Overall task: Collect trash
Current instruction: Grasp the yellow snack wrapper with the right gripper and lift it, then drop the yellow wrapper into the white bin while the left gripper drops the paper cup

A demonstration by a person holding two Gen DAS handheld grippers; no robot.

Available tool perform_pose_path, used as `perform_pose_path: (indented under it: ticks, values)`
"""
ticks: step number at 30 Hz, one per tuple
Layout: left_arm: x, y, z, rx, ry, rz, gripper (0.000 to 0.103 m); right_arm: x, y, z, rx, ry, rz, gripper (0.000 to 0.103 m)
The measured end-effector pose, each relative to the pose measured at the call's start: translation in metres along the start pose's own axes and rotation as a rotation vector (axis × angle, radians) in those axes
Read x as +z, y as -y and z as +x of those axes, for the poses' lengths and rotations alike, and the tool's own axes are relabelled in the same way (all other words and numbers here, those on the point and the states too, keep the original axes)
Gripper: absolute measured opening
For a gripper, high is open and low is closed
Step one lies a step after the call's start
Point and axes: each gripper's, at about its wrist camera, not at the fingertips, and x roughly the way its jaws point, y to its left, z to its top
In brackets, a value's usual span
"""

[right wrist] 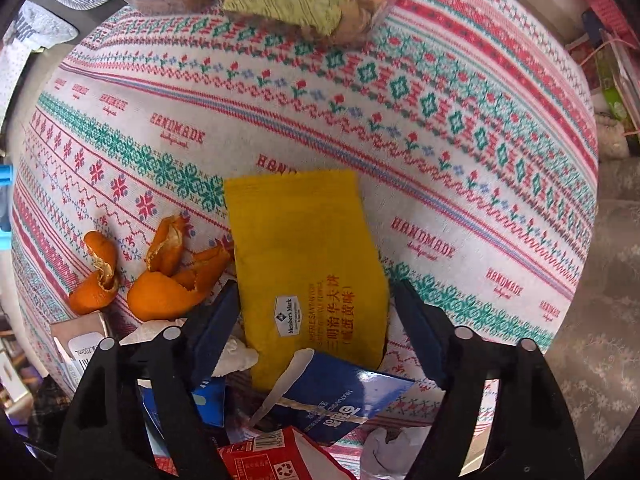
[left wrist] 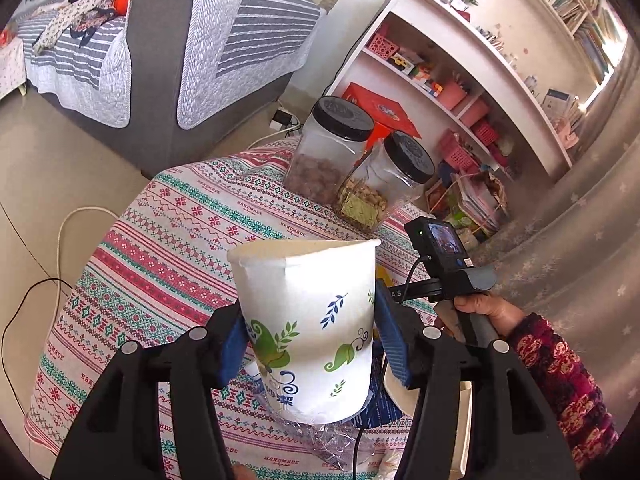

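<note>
1. The left gripper holds a white paper cup printed with green and blue leaves; its blue pads press the cup's two sides, and the cup is upright, lifted above the tabletop.
2. Under the cup lies a crumpled clear plastic wrapper on the patterned cloth.
3. Two clear jars with black lids stand at the far edge of the tabletop, touching each other.
4. The right gripper is spread wide, its fingers on either side of a yellow snack packet that lies flat on the cloth; whether the pads touch it cannot be told.
5. A blue packet overlaps the near end of the yellow packet, and a red wrapper lies nearer still.
6. Pieces of orange peel rest just left of the yellow packet, with crumpled white tissue near the left finger.
7. In the left wrist view, the person's right hand grips the handle of the other gripper, beside the cup.
</note>
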Motion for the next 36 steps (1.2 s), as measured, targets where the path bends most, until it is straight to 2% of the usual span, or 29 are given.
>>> perform_pose_path:
  ticks: [2,4,6,8,12,17,22,27,31,36]
  values:
    - [-0.001,0.0,0.003,-0.001,-0.011,-0.003,0.056,-0.002,0.001,0.001,-0.003,0.017,0.009,0.068]
    - [-0.001,0.001,0.005,-0.004,-0.017,-0.005,0.056,-0.004,0.002,-0.001,0.012,0.039,0.01,0.058]
    - [-0.002,0.002,0.006,-0.003,-0.02,0.0,0.056,-0.004,0.006,-0.009,0.036,0.065,0.034,0.039]
    - [-0.002,0.001,0.005,-0.001,-0.02,0.001,0.056,-0.006,0.012,-0.018,0.066,0.098,0.058,0.031]
    - [-0.002,-0.001,0.003,-0.003,-0.017,-0.005,0.056,-0.015,0.013,-0.041,0.068,0.186,0.071,0.022]
    - [-0.002,-0.001,-0.004,-0.012,-0.002,-0.011,0.056,-0.035,0.018,-0.081,0.076,0.288,0.11,0.018]
    - [-0.002,0.002,-0.01,-0.025,0.014,-0.008,0.056,-0.074,0.032,-0.121,0.086,0.394,0.147,0.017]
    - [-0.003,0.007,-0.021,-0.052,0.034,-0.003,0.056,-0.098,0.02,-0.144,0.076,0.502,0.193,0.017]
    - [-0.006,0.015,-0.031,-0.075,0.045,0.012,0.056,-0.137,0.025,-0.169,0.108,0.596,0.23,0.017]
    - [-0.015,0.025,-0.041,-0.096,0.047,0.042,0.056,-0.202,0.041,-0.194,0.127,0.706,0.305,0.017]
